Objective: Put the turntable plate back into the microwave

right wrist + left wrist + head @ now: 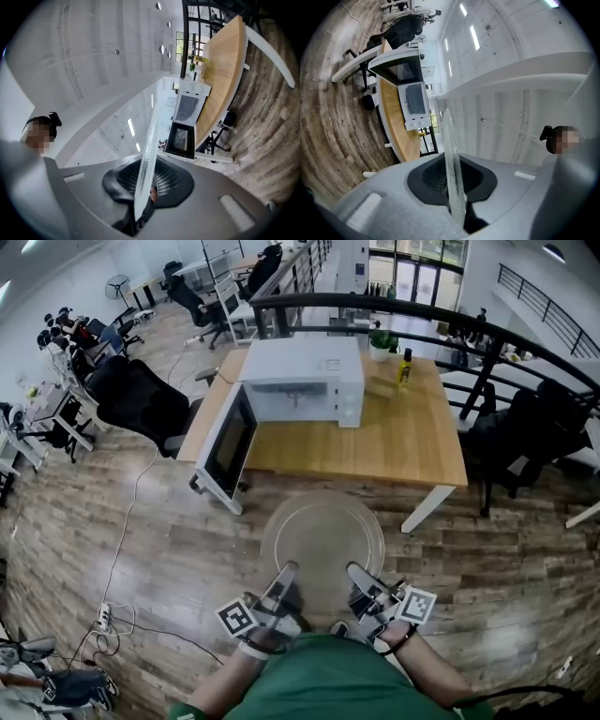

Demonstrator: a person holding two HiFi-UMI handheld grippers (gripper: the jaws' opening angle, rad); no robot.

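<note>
The left gripper (pixel 284 576) and right gripper (pixel 359 576) both have fingers clamped on the glass turntable plate (pixel 322 535), in front of the open microwave (pixel 305 379).

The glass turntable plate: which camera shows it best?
The head view: the whole round turntable plate shows, held at its near edge by the left gripper and right gripper. Each gripper view shows only its thin edge, clamped between the jaws.

Open-plan office: rows of desks (pixel 58 401) and black swivel chairs (pixel 141 399) stand on a wood-plank floor (pixel 169 549). A dark railing (pixel 422 313) curves behind a wooden counter (pixel 398 442) bearing a white microwave (pixel 305 376), and what may be glass doors (pixel 417 277) close the far end.
</note>
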